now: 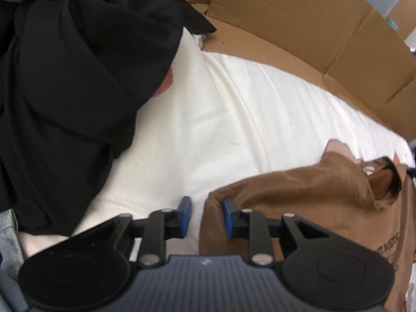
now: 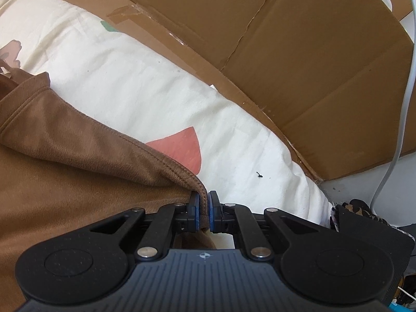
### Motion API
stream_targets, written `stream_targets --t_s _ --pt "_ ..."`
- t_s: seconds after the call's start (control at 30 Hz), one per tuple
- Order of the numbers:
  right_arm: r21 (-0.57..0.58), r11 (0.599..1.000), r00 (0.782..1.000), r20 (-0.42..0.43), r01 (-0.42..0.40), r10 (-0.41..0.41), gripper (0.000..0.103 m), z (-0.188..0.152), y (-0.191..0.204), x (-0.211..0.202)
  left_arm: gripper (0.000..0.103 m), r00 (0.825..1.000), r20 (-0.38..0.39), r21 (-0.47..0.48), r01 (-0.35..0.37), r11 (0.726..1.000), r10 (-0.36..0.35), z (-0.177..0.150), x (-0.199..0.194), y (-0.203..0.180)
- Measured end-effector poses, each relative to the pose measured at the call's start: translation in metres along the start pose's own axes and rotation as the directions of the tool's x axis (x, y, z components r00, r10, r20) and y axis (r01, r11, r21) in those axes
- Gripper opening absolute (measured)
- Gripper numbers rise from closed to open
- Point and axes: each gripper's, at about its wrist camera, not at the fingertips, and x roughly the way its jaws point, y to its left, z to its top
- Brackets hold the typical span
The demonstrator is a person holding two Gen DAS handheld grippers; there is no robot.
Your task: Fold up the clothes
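Note:
A brown T-shirt (image 1: 312, 189) lies on a white sheet (image 1: 208, 109), with pale print near its right edge. My left gripper (image 1: 205, 214) is open; the shirt's left edge sits between its blue pads, the right pad over the cloth. In the right wrist view the same brown T-shirt (image 2: 78, 161) fills the left side. My right gripper (image 2: 203, 212) is shut on its hemmed corner, and the brown cloth shows between the pads.
A heap of black clothes (image 1: 72, 83) covers the left of the sheet. Flattened cardboard (image 1: 312, 31) runs along the far side, also the cardboard (image 2: 286, 52) in the right wrist view. A white cable (image 2: 405, 91) hangs at right. A pink patch (image 2: 179, 150) marks the sheet.

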Motion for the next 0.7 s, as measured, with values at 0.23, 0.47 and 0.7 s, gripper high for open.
stream_targets --t_s 0.23,0.47,0.7 --pt "-0.036 0.996 0.996 0.033 0.085 -0.083 0.003 0.008 0.004 -0.008 0.007 0.996 0.065 0.035 -0.068 0.997 0.065 0.004 -0.018 -0.004" --pt "-0.050 0.994 0.992 0.081 0.101 -0.096 0.003 0.032 0.007 -0.017 0.007 0.982 0.155 0.013 -0.110 0.994 0.106 0.017 -0.046 0.012" --pt "-0.043 0.993 0.991 0.085 0.109 -0.105 0.003 0.056 0.016 -0.009 0.007 0.973 0.172 0.013 -0.160 0.987 0.156 0.026 -0.048 0.017"
